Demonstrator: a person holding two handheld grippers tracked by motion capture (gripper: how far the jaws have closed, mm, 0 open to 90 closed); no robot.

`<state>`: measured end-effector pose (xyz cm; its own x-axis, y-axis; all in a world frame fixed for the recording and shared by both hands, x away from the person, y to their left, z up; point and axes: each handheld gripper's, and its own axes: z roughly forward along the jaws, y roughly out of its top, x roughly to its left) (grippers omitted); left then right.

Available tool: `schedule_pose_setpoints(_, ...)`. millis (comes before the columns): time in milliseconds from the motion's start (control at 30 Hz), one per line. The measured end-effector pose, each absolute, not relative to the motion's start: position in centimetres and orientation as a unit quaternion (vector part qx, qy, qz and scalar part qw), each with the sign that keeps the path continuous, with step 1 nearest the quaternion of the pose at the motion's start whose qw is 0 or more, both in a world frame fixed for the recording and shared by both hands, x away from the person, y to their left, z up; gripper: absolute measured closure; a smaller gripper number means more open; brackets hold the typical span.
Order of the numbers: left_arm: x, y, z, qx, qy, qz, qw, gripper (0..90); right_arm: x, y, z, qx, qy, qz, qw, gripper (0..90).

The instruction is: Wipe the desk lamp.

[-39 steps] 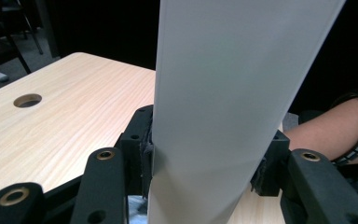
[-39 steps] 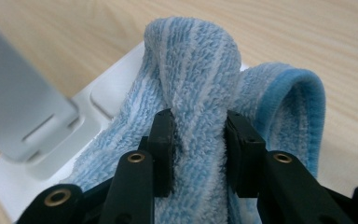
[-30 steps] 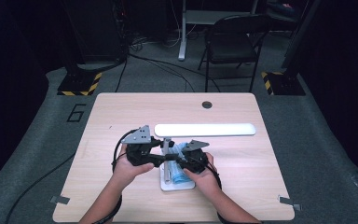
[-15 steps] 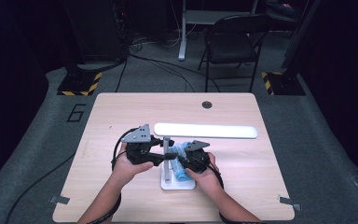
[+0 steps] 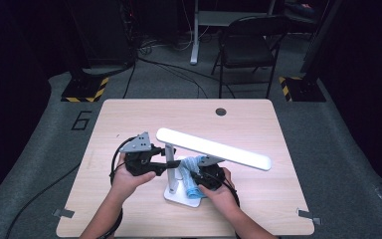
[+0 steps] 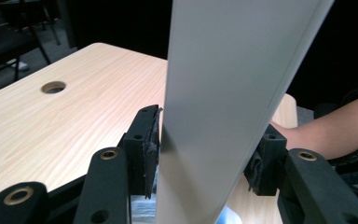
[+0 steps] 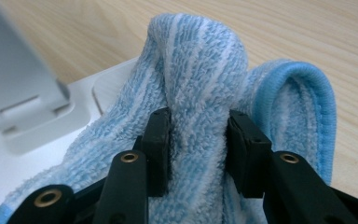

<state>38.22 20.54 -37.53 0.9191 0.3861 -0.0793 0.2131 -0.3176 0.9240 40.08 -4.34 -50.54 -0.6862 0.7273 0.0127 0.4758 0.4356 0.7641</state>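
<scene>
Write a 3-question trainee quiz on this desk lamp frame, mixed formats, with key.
1. True or false: the left gripper has the lamp post between its fingers.
2. What does the right gripper pinch? A) a cable B) the blue striped towel C) a sponge
3. Fill in: in the high view, the towel lies on the lamp's white ____.

Key: 1 true; 2 B; 3 base.
</scene>
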Motion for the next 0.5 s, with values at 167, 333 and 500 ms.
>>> schedule_pose_setpoints(167, 38.5, 21.7, -37.8, 0.799, 0.209, 0.084, 0.557, 56.0, 39.5, -4.1, -50.6, 0.365, 0.828, 0.398, 0.153, 62.5)
schedule_pose_setpoints(333, 38.7, 22.7, -38.1, 0.789, 0.236, 0.094, 0.560, 60.3, 39.0, -4.1, -50.6, 0.354, 0.834, 0.397, 0.147, 62.6)
schedule_pose_setpoints(500, 38.7, 22.7, -38.0, 0.791, 0.237, 0.106, 0.554, 63.3, 38.9, -4.1, -50.7, 0.357, 0.831, 0.400, 0.148, 62.6)
